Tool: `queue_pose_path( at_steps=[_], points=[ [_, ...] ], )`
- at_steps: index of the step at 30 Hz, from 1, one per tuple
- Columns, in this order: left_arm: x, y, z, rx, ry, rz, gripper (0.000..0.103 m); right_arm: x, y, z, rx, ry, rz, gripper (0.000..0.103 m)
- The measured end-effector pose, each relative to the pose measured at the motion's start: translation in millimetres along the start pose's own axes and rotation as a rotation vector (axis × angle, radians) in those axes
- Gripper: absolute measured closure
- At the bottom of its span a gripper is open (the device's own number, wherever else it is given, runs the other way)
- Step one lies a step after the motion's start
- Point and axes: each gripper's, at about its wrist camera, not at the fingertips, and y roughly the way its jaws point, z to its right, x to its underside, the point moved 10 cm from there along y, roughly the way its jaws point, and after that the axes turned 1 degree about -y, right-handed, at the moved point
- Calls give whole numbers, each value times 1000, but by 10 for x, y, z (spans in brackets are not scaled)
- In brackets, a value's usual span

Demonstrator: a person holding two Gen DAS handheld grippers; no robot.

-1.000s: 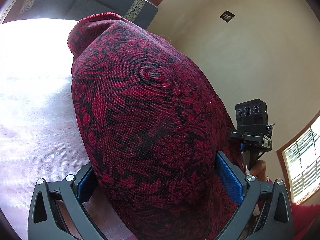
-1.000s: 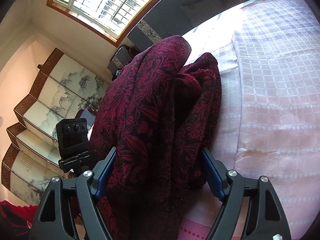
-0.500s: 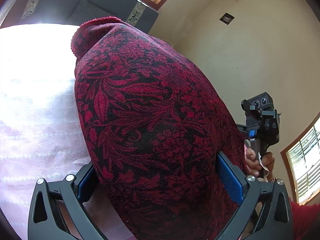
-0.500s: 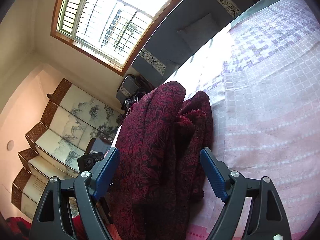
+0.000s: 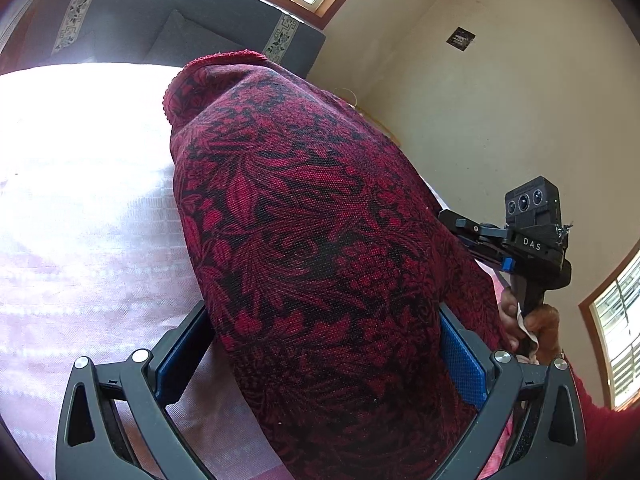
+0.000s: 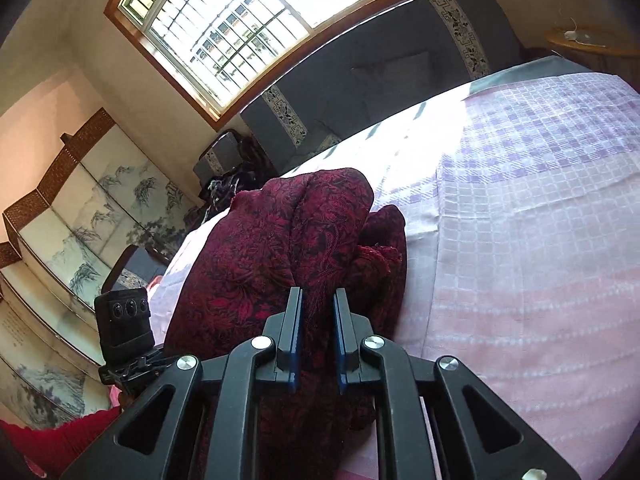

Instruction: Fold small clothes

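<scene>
Right gripper (image 6: pixel 316 320) pinches bunched, coarse-woven floral garment (image 6: pixel 280 256).

Garment (image 6: pixel 280 248) on bedspread (image 6: pixel 520 240), headboard (image 6: pixel 380 64) behind, window (image 6: pixel 248 12) above

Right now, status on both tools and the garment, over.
Right tool shut on the red floral garment. Left tool open, garment bunched between its fingers. Garment heaped on the checked bedspread. Nothing in the way.

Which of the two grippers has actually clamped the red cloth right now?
The right gripper: its blue pads pinch a fold of the red cloth. The left gripper stands wide open around it.
</scene>
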Motion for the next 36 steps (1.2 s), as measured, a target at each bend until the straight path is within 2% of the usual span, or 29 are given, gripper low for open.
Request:
queue_pose_path(
  at_steps=[5, 8, 15, 16, 18, 21, 23, 26, 29, 31, 34, 36],
  points=[
    [26, -5, -19, -20, 1, -2, 0, 15, 94, -40, -39, 14, -8, 91],
    [29, 2, -28, -17, -3, -4, 0, -27, 87, -73, -76, 46, -16, 83],
    [-11, 24, -26, -22, -8, 1, 0, -177, 199, -117, -32, 17, -43, 80],
    [-21, 22, -19, -24, -8, 2, 0, -201, 223, -122, -31, 11, -46, 82],
    [-23, 15, -22, -26, -8, 3, 0, -221, 218, -130, -10, -8, -38, 92],
    [-12, 17, -2, -26, 1, -1, 0, -216, 53, -134, 45, -36, 26, 94],
    [-7, 34, 18, -28, 15, -7, 0, -184, -72, -89, 51, -21, 68, 95],
    [8, 63, 41, -41, 32, -21, 0, -59, 52, 98, 78, 11, 28, 95],
    [9, 67, 18, -44, 25, -23, 0, -68, 134, 119, 45, 44, 10, 95],
    [9, 69, 12, -45, 23, -23, 0, -68, 144, 99, 40, 37, -7, 92],
    [-9, 83, 34, -49, 27, -25, 0, -77, 34, 74, -24, 102, 11, 80],
    [-15, 88, 47, -49, 26, -24, 0, -52, -124, 78, -29, 127, 32, 72]
  ],
)
